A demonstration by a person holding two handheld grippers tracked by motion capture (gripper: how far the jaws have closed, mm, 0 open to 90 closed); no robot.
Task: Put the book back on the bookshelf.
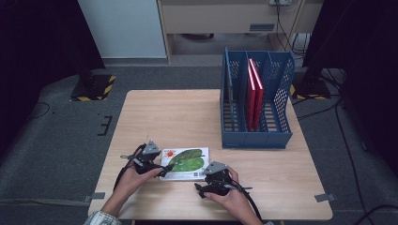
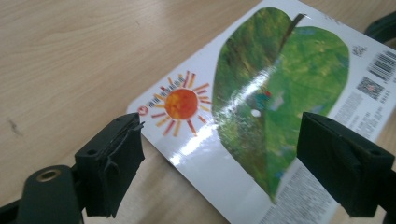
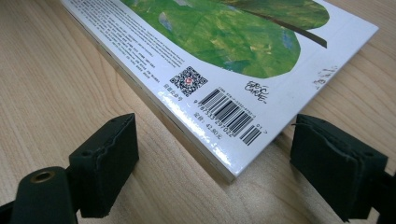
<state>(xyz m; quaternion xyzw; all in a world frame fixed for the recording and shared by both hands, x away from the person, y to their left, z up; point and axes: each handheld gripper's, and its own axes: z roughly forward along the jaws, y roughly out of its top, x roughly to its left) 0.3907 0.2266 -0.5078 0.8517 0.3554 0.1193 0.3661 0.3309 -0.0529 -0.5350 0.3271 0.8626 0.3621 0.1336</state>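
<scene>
A picture book [image 1: 185, 161] with a white cover, a green leaf and an orange sun lies flat on the wooden table [image 1: 178, 112], near the front edge. My left gripper [image 1: 163, 170] is at the book's left end. In the left gripper view its jaws stand wide apart over the book [image 2: 280, 70], and the left gripper [image 2: 219, 163] is open with no pad pressing on the cover. My right gripper [image 1: 204, 183] is at the book's near right corner. In the right gripper view the barcode corner of the book [image 3: 224, 42] lies between the spread jaws of the right gripper [image 3: 222, 163] without touching them.
A blue file rack [image 1: 256, 133] with several slots stands at the table's back right. Two red books [image 1: 254, 91] stand upright in one of its middle slots. Bare tabletop stretches between the rack and the picture book.
</scene>
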